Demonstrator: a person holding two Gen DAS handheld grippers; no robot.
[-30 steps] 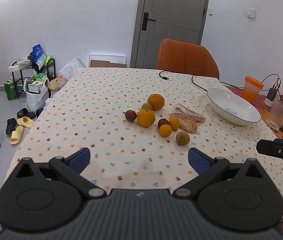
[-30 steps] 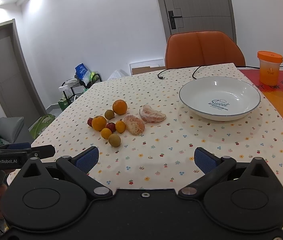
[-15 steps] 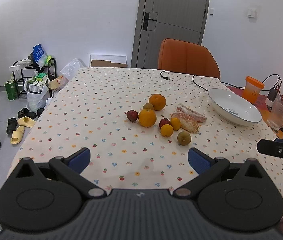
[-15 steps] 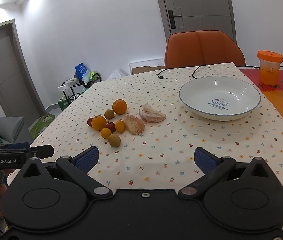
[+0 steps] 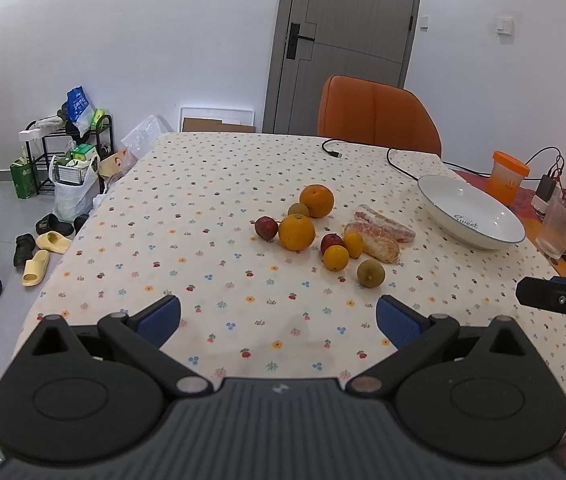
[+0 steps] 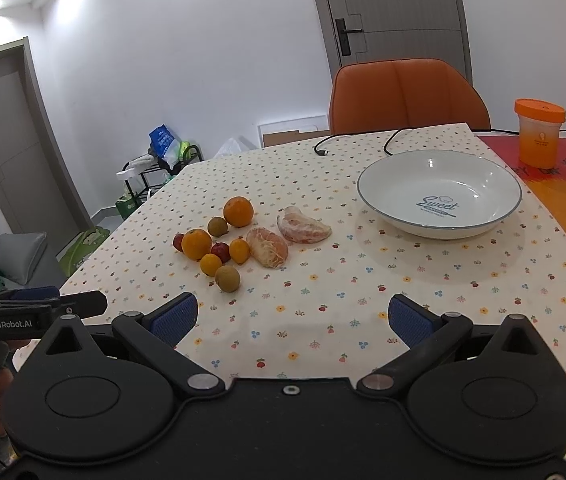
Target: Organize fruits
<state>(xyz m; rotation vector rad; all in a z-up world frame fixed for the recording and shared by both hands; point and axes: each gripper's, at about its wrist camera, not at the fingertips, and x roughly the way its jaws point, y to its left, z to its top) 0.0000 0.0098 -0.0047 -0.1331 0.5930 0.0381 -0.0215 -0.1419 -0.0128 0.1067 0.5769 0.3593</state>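
On table: fruits [image 5: 325, 236] beside bowl [image 6: 439, 192] | both grippers [image 5: 279, 316] [image 6: 293, 318] wide, empty | sofa [image 6: 7, 252] only in right view

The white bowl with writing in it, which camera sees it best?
The right wrist view: the white bowl sits nearly face-on, its empty inside and the word Sweet clear. The left wrist view shows it off to the side, flatter, the writing small.

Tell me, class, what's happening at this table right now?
A person holds a two-finger gripper in each hand above a flowered tablecloth. The left gripper and right gripper are both open and empty. A cluster of fruit lies loose on the cloth. The white bowl beside it is empty, so sorting hasn't begun.
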